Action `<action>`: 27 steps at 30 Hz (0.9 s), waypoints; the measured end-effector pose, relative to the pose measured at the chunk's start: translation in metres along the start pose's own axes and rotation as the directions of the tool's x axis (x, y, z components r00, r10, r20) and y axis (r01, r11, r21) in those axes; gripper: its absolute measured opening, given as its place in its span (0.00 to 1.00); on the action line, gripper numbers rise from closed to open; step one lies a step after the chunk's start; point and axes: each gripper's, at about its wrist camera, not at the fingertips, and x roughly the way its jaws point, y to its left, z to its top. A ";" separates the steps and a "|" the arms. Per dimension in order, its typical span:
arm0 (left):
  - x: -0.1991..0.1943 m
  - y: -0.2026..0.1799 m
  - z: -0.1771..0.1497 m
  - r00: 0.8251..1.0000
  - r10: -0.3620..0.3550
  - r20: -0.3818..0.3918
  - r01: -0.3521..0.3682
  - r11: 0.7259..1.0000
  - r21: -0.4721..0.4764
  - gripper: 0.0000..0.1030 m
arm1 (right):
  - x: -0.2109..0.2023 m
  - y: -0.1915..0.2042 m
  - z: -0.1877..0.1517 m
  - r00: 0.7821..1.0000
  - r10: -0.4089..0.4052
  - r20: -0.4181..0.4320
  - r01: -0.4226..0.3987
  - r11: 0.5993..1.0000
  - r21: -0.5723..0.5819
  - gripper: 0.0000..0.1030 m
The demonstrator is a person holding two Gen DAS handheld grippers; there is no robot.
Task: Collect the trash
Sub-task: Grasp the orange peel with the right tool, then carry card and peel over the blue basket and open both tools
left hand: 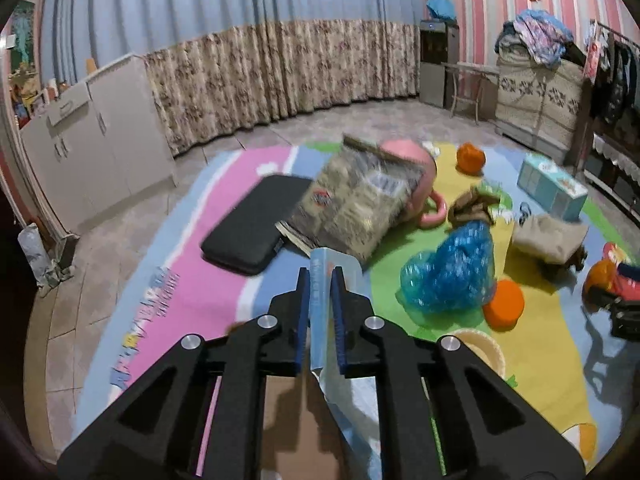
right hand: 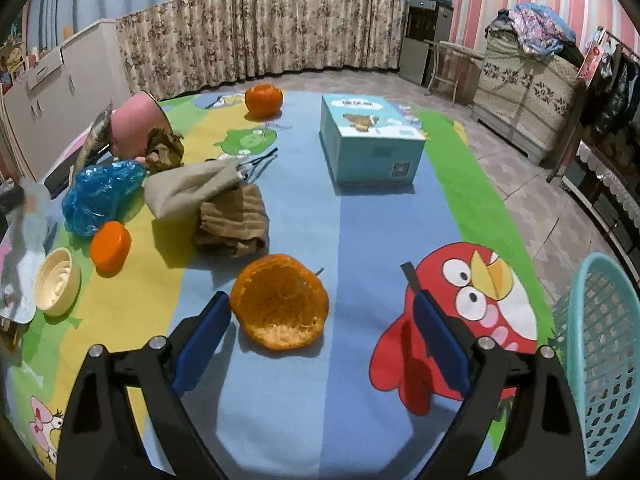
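My left gripper [left hand: 320, 280] is shut on a light blue wrapper [left hand: 338, 272] held above the play mat. A crumpled blue plastic bag [left hand: 452, 272] and an orange piece [left hand: 504, 304] lie just right of it. My right gripper [right hand: 320, 304] is open low over the mat, with an empty orange peel [right hand: 280, 306] just ahead, close to its left finger [right hand: 208, 324]. A teal mesh basket [right hand: 604, 360] stands at the right. The blue bag [right hand: 100, 196], an orange piece [right hand: 110, 246], brown crumpled paper [right hand: 234, 220] and another orange peel [right hand: 262, 100] lie farther off.
A light blue box [right hand: 370, 140], a pink tipped bucket [right hand: 134, 126], a beige cloth bag [right hand: 188, 190] and a cream lid [right hand: 56, 282] sit on the mat. A black cushion [left hand: 256, 222] and a magazine [left hand: 352, 200] lie left. Cabinets and curtain line the walls.
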 end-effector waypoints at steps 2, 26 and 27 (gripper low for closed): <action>-0.011 0.002 0.007 0.999 0.009 0.033 -0.008 1.000 -0.014 0.09 | -0.001 -0.001 0.002 0.999 0.042 0.006 -0.042 0.999 0.007 0.71; -0.125 -0.197 0.061 0.932 -0.248 0.266 0.224 0.968 0.116 0.08 | -0.116 -0.159 -0.016 0.949 -0.240 0.207 0.210 0.965 0.158 0.33; -0.129 -0.213 0.061 0.925 -0.269 0.268 0.240 0.961 0.137 0.08 | -0.120 -0.172 -0.020 0.942 -0.268 0.201 0.236 0.957 0.172 0.33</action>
